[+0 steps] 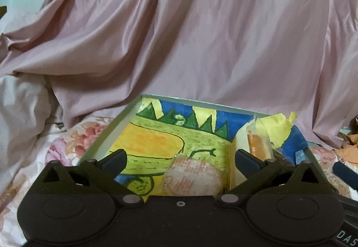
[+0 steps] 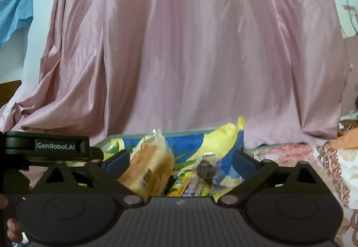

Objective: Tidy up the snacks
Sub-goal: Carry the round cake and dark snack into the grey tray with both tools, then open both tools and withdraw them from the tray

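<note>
Soft, even indoor light falls on both views, with pale sheen along the folds of the glossy pink satin curtain (image 1: 201, 34). Fisheye bending curves the edges, dark corners vignette, and fine detail is slightly smeared, especially the clear-wrapped snack packets (image 2: 152, 168).

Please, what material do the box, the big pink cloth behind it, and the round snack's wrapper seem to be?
Box: probably cardboard, with thin grey walls and matte painted paper inside. Pink cloth: satin-like fabric, with glossy folds. Round snack's wrapper: likely thin clear plastic film, shiny and crinkled.
</note>
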Demonstrator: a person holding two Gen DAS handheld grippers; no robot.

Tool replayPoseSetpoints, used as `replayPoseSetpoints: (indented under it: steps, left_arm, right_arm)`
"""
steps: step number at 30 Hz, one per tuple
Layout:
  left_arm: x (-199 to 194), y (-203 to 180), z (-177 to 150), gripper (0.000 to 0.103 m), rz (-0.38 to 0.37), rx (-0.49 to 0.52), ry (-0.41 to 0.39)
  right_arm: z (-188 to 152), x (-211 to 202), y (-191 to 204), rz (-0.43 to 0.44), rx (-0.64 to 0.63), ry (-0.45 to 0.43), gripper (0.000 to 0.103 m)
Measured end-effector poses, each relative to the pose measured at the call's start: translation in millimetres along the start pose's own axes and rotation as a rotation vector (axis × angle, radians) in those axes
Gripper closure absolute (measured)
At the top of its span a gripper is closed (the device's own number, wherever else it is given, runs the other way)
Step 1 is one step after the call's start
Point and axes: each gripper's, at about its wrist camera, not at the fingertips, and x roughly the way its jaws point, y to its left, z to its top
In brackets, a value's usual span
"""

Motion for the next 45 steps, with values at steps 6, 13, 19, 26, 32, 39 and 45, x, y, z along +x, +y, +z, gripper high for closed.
replayPoseSetpoints:
  steps: [6, 13, 19, 26, 32, 39, 45]
  left_arm:
    - [-26.2, 4.0, 2.6, 0.001, 0.001, 0.009, -0.030]
    - [-70.1, 18.2, 0.0, 0.001, -0.010, 0.005, -0.052]
    - [-112.7, 35.9, -7.7, 0.001, -0.012, 0.012, -0.067]
    - [-154.2, 61.5, -22.2, 0.001, -0.004, 0.015, -0.073]
    - [-185.7, 85.2, -42.2, 0.001, -0.011, -0.002, -0.069]
    - [-211.9, 112.2, -80.6, 0.001, -0.014, -0.018, -0.049]
    - [-221.3, 132.2, -116.4, 0.001, 0.008, 0.004, -0.014]
  right_arm:
    - [6.0, -21.0, 2.2, -0.014, -0.019, -0.074, 0.000]
    - [9.1, -58.0, 7.9, -0.024, -0.004, -0.123, 0.000]
    - [8.6, -93.3, 26.8, 0.004, -0.019, -0.160, 0.000]
    - [-4.5, -132.8, 49.0, 0.034, -0.053, -0.152, 0.000]
    - [-19.2, -167.8, 65.6, 0.056, -0.070, -0.109, 0.000]
    - [-44.5, -193.7, 87.1, 0.070, -0.104, 0.005, 0.000]
    - [-59.6, -204.8, 106.6, 0.089, -0.139, 0.109, 0.000]
